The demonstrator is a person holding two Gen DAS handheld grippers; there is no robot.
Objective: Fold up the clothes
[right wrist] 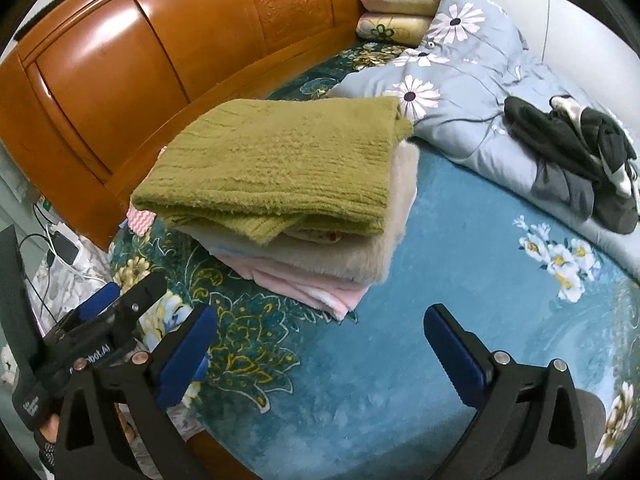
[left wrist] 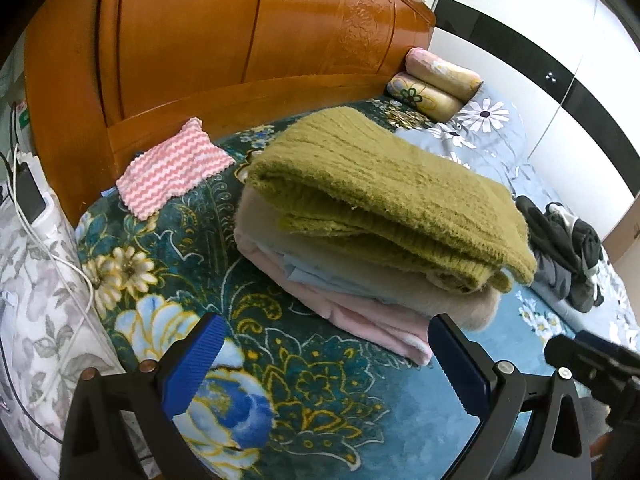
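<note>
Folded stack on the bed, dark clothes still bunched.

The green sweater (right wrist: 276, 168) tops a neat stack (right wrist: 320, 264) near the headboard (right wrist: 120, 80); a dark pile of clothes (right wrist: 576, 160) lies crumpled on the quilt (right wrist: 460, 80) toward the bed's far side. The left hand-held gripper (left wrist: 324, 356) and right hand-held gripper (right wrist: 320, 344) both stand wide, holding nothing. Reaching across could snag the sweater's overhanging edge and topple the stack.
</note>
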